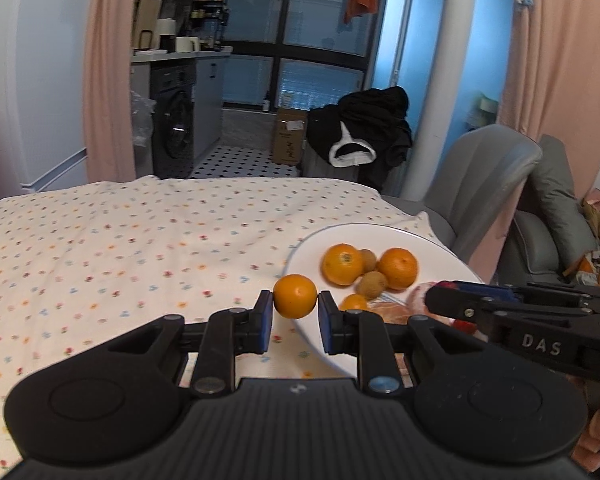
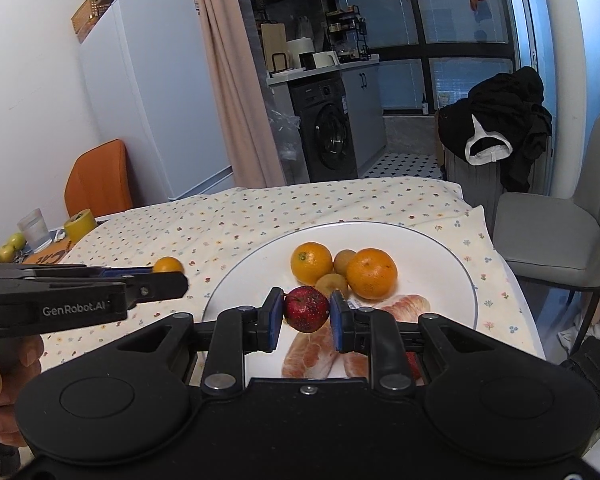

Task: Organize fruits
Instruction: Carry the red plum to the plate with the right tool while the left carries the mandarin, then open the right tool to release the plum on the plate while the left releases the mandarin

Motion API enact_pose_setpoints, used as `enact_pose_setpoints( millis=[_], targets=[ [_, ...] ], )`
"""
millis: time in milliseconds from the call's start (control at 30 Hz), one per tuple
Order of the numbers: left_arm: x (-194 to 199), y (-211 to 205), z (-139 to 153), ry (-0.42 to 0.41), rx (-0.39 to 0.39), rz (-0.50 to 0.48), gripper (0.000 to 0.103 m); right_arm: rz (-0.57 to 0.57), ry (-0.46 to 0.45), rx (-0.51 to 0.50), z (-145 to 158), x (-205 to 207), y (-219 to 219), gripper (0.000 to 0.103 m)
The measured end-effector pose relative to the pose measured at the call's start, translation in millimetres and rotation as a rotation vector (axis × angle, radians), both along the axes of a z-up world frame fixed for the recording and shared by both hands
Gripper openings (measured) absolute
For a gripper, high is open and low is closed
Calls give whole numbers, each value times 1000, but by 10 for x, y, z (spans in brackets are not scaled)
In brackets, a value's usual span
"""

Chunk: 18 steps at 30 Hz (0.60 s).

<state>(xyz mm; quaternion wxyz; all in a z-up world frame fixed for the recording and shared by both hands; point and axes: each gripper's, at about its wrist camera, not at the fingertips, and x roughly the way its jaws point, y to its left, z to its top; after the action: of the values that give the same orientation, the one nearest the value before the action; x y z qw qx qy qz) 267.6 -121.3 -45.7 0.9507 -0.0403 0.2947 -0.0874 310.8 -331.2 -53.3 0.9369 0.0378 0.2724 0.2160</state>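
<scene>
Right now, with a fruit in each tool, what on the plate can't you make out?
- Peeled citrus segments: near ends hidden behind the right tool and its red apple, right wrist view.
- Plate: near edge covered by both tools, left wrist view.
- Small orange behind the left tool: partly hidden.
- Two kiwis: blurred.

Tablecloth (image 1: 100, 248) left of plate (image 1: 440, 252) open; plate crowded.
</scene>
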Motion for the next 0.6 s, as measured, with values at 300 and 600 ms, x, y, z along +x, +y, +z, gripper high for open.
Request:
enact_pose_setpoints(
  millis=[300,600],
  targets=[
    [116,-116,-65,23,-14,-21,27,4,11,8,-46,12,-17,23],
    [58,90,-54,43,-3,26,27,43,30,19,-104,9,102,29]
  ],
)
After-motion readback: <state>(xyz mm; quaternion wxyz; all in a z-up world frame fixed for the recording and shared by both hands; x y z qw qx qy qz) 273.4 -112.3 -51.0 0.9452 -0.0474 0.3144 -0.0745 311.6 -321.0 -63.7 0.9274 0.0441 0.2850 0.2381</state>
